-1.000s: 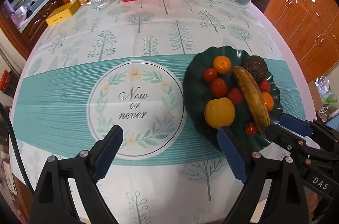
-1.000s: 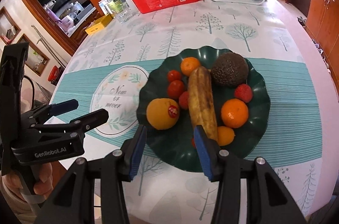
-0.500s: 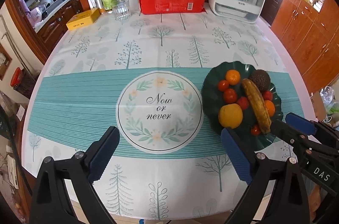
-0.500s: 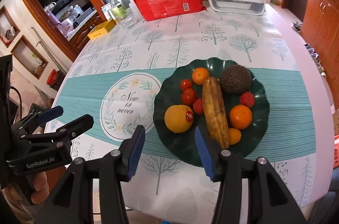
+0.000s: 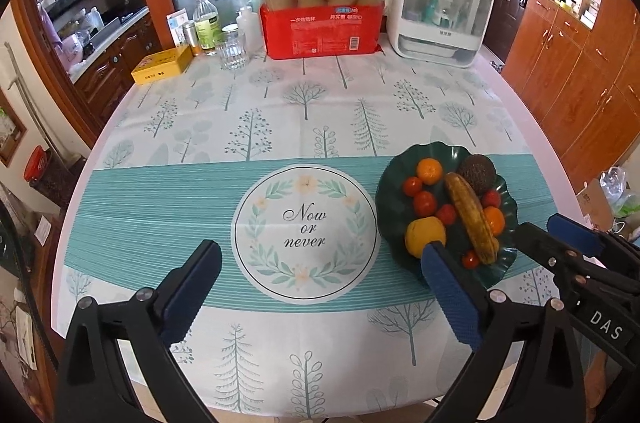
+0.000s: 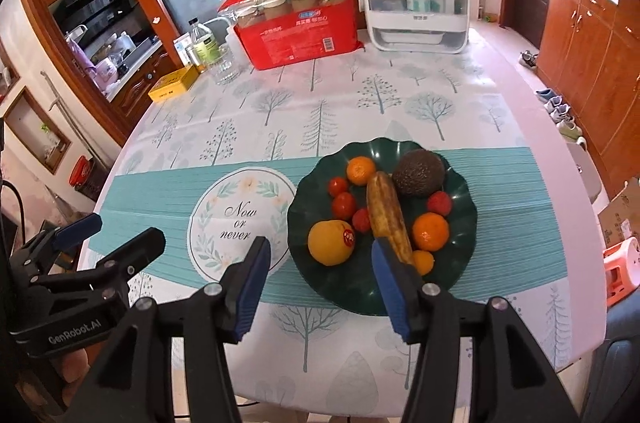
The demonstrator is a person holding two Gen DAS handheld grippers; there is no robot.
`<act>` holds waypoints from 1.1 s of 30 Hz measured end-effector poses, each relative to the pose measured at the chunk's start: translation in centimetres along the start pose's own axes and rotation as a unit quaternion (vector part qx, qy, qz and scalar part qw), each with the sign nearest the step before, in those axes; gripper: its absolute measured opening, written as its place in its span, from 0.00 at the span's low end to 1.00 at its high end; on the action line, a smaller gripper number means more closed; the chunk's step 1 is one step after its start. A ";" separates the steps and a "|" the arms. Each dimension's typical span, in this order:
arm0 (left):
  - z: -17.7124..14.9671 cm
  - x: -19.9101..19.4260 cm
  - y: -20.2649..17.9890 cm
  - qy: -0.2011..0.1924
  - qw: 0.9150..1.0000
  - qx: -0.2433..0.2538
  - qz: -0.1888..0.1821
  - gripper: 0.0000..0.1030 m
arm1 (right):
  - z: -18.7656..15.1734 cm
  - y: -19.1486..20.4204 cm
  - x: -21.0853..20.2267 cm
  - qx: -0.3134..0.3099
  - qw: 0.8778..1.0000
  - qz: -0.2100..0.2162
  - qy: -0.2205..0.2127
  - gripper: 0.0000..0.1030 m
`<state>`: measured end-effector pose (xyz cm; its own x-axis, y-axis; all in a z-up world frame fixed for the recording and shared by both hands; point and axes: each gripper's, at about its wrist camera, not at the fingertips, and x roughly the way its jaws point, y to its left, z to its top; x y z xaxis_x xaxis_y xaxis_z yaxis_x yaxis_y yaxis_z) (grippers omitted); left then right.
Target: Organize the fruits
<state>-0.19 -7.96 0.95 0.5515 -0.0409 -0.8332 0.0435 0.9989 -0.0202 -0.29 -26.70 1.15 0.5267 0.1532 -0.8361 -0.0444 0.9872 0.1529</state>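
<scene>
**Two grippers held back from a loaded fruit plate**

Both grippers hover over the near table edge, fingers spread wide and gripping nothing. The left gripper [image 5: 316, 293] sits at about seven o'clock from the dark green plate [image 6: 304, 199], over the round "Now or never" print [image 5: 306, 233]. The plate carries a yellow orange [image 6: 331, 242], cherry tomatoes [image 6: 343, 203], a banana [image 6: 388, 215], an avocado [image 6: 418, 171] and tangerines [image 6: 430, 231]. The right gripper [image 6: 320, 283] points level from six o'clock, its right fingertip overlapping the banana's near end in view.
</scene>
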 end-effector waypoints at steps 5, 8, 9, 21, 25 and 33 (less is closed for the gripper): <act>0.2 -0.1 0.0 -0.005 1.000 0.002 0.004 0.97 | 0.1 0.7 -0.7 -0.010 1.000 -0.012 -0.016 0.52; 0.3 -0.2 -0.1 -0.008 1.000 0.004 0.005 0.97 | 0.3 1.0 -0.9 -0.015 1.000 -0.014 -0.023 0.52; 0.3 -0.1 -0.1 -0.008 1.000 0.004 0.004 0.97 | 0.3 1.1 -0.9 -0.015 0.999 -0.014 -0.024 0.52; 0.3 0.2 -0.1 -0.008 1.000 0.003 0.004 0.97 | 0.4 1.6 -0.7 -0.022 0.999 -0.011 -0.021 0.52; 0.3 0.0 -0.2 -0.011 1.000 0.002 0.004 0.97 | 0.4 1.7 -0.7 -0.021 0.999 -0.012 -0.021 0.52; 0.4 -0.2 -0.2 -0.014 1.000 0.001 0.004 0.97 | 0.6 1.9 -0.7 -0.021 0.999 -0.011 -0.023 0.52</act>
<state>0.04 -8.19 1.30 0.5744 -0.0334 -0.8179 0.0406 0.9991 -0.0123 -0.26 -24.99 2.35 0.5662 0.1302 -0.8139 -0.0678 0.9915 0.1115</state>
